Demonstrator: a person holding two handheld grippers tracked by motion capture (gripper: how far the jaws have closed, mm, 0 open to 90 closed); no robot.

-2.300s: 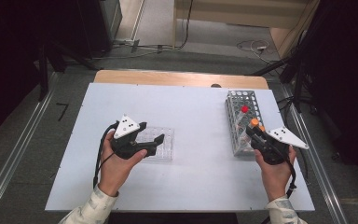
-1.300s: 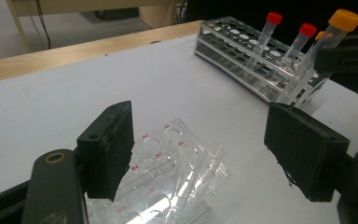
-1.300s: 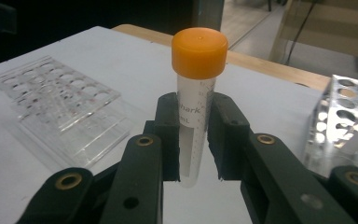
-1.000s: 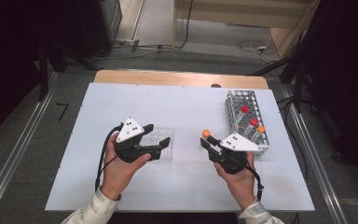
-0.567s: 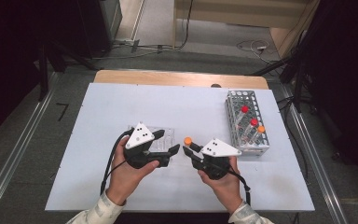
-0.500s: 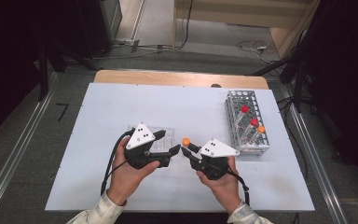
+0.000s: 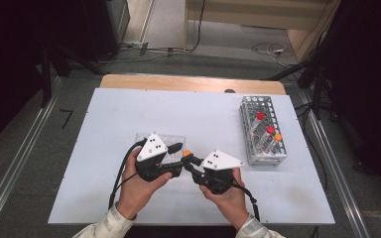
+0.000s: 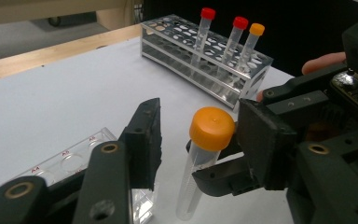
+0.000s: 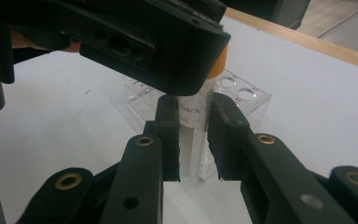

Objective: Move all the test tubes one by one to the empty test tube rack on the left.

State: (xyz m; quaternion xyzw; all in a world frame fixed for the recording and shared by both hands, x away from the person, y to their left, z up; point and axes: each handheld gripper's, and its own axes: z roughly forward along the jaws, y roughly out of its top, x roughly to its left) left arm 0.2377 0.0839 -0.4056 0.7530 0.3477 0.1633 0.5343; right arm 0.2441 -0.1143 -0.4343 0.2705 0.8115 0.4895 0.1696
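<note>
**Midway: orange-capped tube held between both grippers, cap not yet off**

So far you have the orange-capped tube out of the metal rack and up in front of the clear well plate. Your right gripper clamps the clear body of the tube, upright, one pad on each side of the printed scale. Its cap sits just above those jaws. Your left gripper has the cap between its pads; the jaws have just been closing around it. In the left gripper view the far pad looks to be touching the cap while the near pad stands a little apart, so I'd judge the grip on the cap is not yet complete.

What seems left: finish closing on the cap, twist it off, then deal with the tube at the well plate. Two red-capped tubes and another orange-capped one stand in the rack, beyond and to the right of your right gripper.

Your hands sit close together near the front of the white table, the grippers pointing inward at each other, both roughly level. The left one crosses over the top of the right one's jaws.
</note>
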